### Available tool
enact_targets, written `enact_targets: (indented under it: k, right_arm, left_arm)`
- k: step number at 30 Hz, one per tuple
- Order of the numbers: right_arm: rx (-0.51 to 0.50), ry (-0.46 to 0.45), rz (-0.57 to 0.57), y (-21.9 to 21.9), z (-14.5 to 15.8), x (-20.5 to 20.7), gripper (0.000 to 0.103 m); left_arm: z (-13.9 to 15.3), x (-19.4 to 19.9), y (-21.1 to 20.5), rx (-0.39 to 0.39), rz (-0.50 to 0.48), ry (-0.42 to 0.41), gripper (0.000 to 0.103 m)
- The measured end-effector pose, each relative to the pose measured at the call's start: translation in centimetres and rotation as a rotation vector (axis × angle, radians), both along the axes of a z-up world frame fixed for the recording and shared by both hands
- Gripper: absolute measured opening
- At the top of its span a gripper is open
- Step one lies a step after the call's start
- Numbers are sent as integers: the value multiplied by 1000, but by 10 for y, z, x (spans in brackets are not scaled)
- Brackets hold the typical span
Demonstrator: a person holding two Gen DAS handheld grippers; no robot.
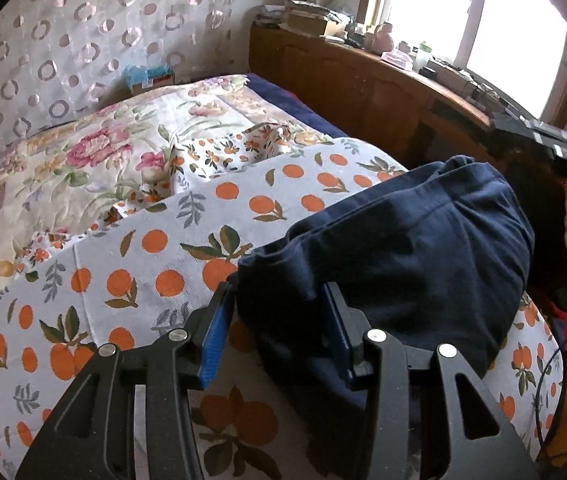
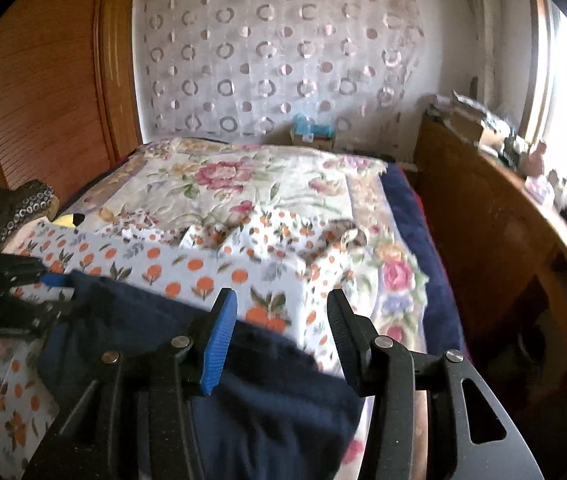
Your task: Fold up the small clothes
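Navy garment (image 1: 395, 248) lies bunched on the orange-print sheet (image 1: 155, 248) at the bed's near edge. Your left gripper (image 1: 279, 312) is clamped on its bulky corner; your right gripper (image 2: 283, 320) stands partly open above the cloth, gripping nothing (no readable writing anywhere).

No legible text, label or number — not on bedding, boxes or grippers.
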State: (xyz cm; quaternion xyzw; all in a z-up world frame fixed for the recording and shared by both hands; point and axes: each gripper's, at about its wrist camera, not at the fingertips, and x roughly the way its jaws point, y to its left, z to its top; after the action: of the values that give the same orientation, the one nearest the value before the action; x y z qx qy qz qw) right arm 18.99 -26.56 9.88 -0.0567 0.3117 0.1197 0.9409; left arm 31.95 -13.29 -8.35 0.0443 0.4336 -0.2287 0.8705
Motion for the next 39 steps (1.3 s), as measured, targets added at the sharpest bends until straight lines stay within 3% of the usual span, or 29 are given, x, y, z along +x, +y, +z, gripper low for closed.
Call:
enact_targets:
  k: [4, 7, 13, 21, 26, 30, 32, 38, 39]
  right_arm:
    - [14, 56, -48, -13, -22, -11, 66]
    - [63, 102, -77, -21, -34, -14, 72]
    - [101, 191, -106, -27, -53, -8, 72]
    - [233, 254, -86, -44, -55, 14, 74]
    - [297, 281, -58, -51, -63, 20, 73]
    - [331, 295, -26, -54, -68, 23, 73]
    - [330, 300, -17, -55, -69, 24, 72]
    - [268, 261, 6, -47, -66, 16, 49]
    - [249, 248, 12, -45, -64, 13, 39]
  left_arm:
    - [-5, 7, 2, 1, 8, 12, 50]
    - [-10, 14, 3, -4, 20, 29, 52]
    - [-17, 23, 2, -49, 13, 75, 52]
    - [-17, 33, -3, -88, -6, 84, 52]
    - [-17, 31, -5, -118, -34, 106, 33]
    - [-15, 28, -7, -114, -40, 102, 29]
    - [-15, 26, -9, -104, -39, 94, 29]
    - [-6, 17, -15, -106, -63, 65, 16]
    - [-3, 14, -16, -103, -71, 47, 16]
